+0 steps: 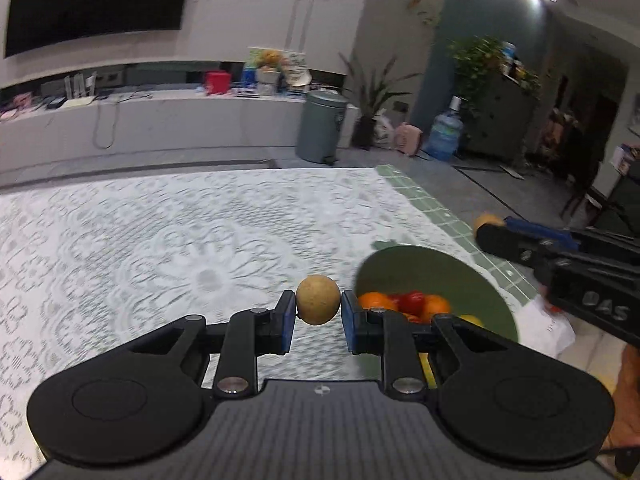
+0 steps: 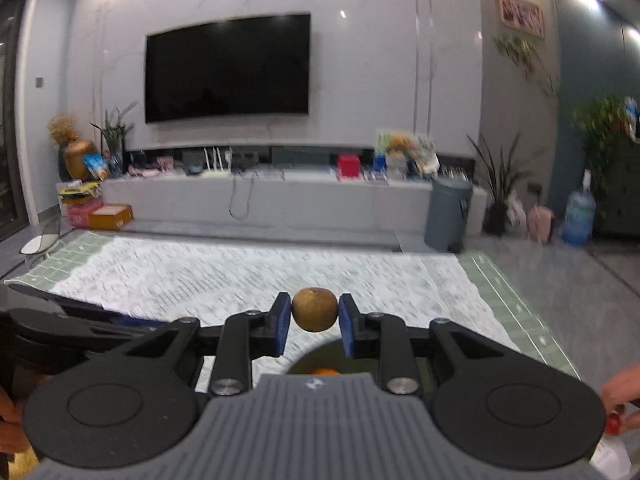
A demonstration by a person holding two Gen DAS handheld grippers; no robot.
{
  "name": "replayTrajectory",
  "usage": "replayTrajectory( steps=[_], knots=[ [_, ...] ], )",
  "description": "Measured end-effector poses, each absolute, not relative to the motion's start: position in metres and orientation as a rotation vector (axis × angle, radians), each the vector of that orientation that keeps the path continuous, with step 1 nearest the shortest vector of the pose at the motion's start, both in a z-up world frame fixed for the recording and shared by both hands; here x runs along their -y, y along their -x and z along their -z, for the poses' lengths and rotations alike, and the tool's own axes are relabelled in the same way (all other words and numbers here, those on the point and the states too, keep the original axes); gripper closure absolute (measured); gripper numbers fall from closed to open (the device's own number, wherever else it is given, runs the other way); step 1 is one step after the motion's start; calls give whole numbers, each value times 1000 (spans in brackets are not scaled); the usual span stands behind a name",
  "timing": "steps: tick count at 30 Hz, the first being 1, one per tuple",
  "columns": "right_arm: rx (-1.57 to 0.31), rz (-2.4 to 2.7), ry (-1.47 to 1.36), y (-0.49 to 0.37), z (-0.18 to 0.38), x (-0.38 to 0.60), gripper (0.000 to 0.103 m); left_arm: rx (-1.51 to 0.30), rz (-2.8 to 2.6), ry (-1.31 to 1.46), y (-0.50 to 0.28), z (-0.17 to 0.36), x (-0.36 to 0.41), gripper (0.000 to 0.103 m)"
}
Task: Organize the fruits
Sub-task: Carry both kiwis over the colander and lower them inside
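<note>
My left gripper (image 1: 318, 307) is shut on a small tan round fruit (image 1: 318, 299), held above the lace-covered table. To its right stands a green bowl (image 1: 432, 268) holding oranges (image 1: 376, 301) and a red fruit (image 1: 414, 300). My right gripper (image 2: 314, 315) is shut on a brownish round fruit (image 2: 314, 309) above the same bowl (image 2: 308, 358), where one orange (image 2: 325, 371) shows beneath it. In the left wrist view the right gripper (image 1: 486, 229) comes in from the right with its fruit (image 1: 487, 220) at the tip.
A white lace cloth (image 1: 160, 240) covers the table, with a green tiled border (image 1: 424, 204) along its right edge. A person's hand (image 2: 624, 396) with a small red fruit (image 2: 614, 423) is at the lower right. Beyond are a grey bin (image 1: 322, 126), a water jug (image 1: 444, 136) and a TV (image 2: 228, 68).
</note>
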State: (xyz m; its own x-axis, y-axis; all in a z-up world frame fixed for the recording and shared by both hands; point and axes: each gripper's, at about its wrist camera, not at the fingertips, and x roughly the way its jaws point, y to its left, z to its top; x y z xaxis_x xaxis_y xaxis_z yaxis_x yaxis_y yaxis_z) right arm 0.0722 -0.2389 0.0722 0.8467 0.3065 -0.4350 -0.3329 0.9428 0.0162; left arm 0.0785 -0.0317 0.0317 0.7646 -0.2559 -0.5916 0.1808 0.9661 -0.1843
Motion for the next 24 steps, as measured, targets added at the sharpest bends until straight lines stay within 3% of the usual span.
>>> replayTrajectory(
  steps=[7,12,24],
  knots=[
    [-640,-271,64,-108,-39,282,80,-690,317,57,-92,-29,77,76],
    [-750,-287,-83,-138,-19,310,80,-750,366,6,-105,-16,101,76],
    [-897,-325,-32,-181,11,287,81,-923,291,-126,-142,23,128,76]
  ],
)
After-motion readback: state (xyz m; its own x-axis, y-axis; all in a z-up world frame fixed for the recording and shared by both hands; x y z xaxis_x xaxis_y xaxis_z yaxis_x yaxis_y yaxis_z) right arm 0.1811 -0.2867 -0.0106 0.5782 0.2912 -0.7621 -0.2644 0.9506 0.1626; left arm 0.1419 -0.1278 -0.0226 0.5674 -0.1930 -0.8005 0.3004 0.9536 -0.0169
